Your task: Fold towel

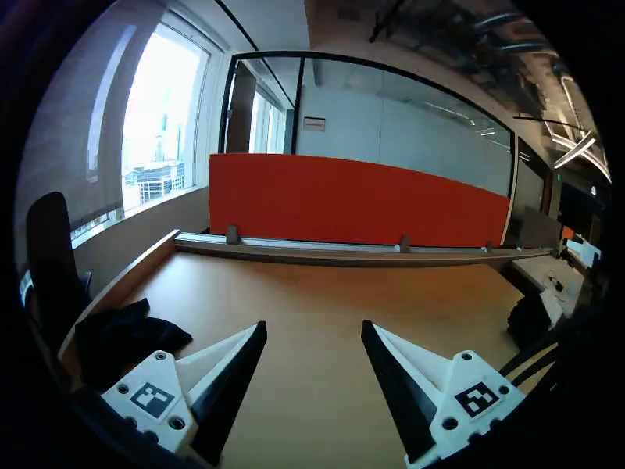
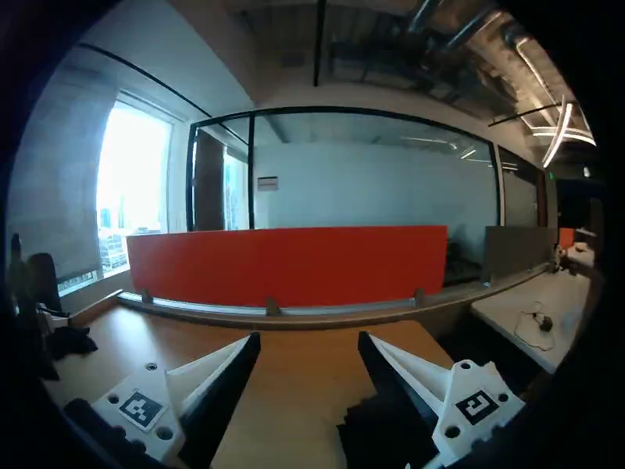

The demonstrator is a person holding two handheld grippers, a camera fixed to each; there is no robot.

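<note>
Wooden desk (image 1: 328,313), orange divider (image 1: 351,199), window (image 1: 160,125)

The dark towel (image 2: 367,438) runs off the bottom edge, partly hidden behind the right hand-held gripper (image 2: 308,338).

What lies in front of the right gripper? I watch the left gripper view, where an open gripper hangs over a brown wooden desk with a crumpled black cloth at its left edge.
Observer: A dark textured cloth lies on the brown wooden desk, near its front edge, low between the fingers of the right gripper.
Operator: Does that gripper hold it?
Observer: No, its jaws stand wide open. Whether a finger touches the cloth, I cannot tell.
</note>
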